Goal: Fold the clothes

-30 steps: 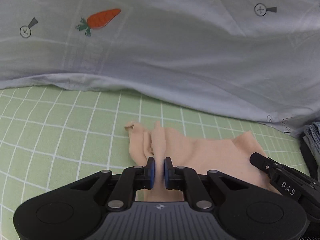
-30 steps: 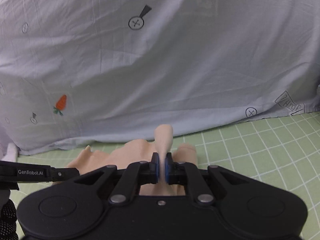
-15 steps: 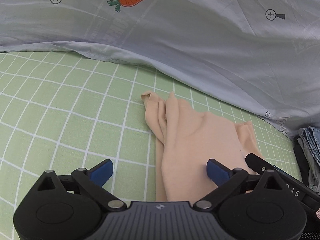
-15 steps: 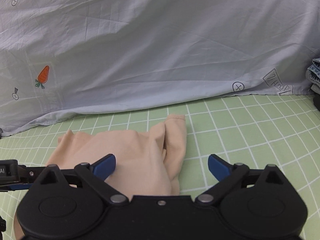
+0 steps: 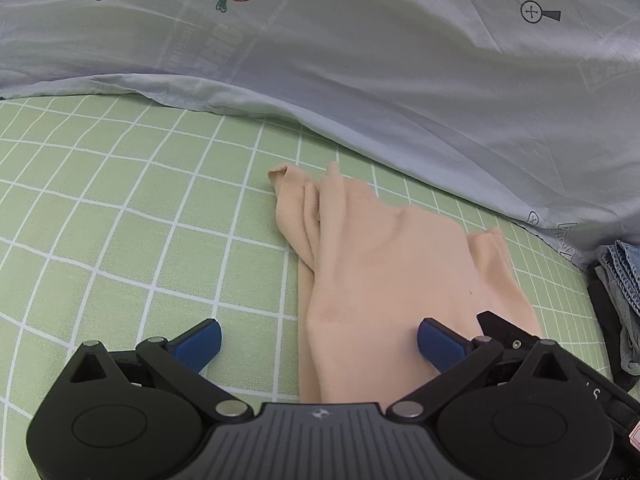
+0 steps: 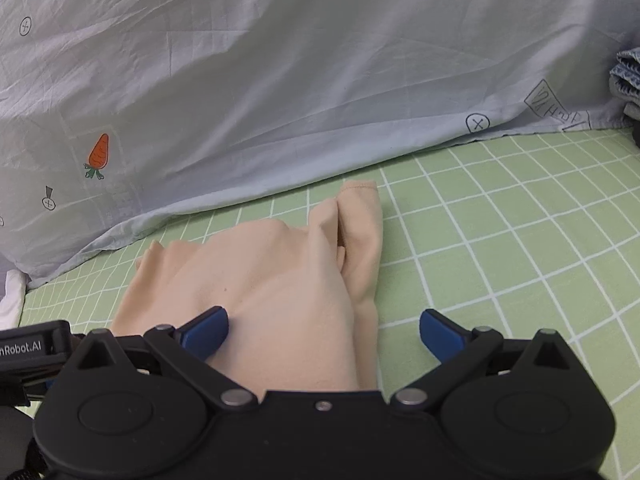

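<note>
denim pile point(image 5: 618, 276), carrot-print sheet point(image 5: 360, 60) behind garment point(image 5: 384, 272)

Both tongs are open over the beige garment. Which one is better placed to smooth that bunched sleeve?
Probably the left tongs: the bunched sleeve of the beige garment lies straight ahead. The right tongs face the other sleeve.

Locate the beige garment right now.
The beige garment lies flat on the green grid sheet, just short of the grey carrot-print cover: right of centre in the left wrist view, left of centre in the right wrist view.
</note>
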`<act>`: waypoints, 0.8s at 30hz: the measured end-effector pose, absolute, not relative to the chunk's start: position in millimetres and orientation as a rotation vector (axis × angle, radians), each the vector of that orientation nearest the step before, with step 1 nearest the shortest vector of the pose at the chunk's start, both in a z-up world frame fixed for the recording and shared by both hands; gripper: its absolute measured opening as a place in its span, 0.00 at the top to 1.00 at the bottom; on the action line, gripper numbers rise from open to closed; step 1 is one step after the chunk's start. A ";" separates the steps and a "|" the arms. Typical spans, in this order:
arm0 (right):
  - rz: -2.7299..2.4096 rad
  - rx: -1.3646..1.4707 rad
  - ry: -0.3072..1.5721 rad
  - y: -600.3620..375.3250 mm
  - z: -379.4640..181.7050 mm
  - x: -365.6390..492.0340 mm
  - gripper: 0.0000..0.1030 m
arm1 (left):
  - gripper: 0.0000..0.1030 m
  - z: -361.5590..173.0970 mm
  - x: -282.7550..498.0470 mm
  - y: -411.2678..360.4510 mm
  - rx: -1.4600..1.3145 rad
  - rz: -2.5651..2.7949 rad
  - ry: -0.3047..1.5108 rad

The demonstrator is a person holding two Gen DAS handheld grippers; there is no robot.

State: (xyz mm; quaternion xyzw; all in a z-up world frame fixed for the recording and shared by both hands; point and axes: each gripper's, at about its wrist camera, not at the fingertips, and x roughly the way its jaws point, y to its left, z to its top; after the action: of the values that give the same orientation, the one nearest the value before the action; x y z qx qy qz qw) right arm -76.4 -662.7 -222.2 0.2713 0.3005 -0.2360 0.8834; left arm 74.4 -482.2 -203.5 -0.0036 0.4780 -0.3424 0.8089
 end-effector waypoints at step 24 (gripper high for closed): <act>-0.476 0.619 0.682 -557.1 -157.8 -126.6 0.75 | 0.59 -171.9 22.6 -392.3 -0.224 -1.014 1.156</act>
State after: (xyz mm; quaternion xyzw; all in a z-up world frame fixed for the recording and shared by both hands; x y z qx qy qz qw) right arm -126.6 -557.1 -157.8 0.2959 0.3257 -0.2273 0.8687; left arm 22.6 -392.3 -171.9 -0.1011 0.5218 -0.4576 0.7128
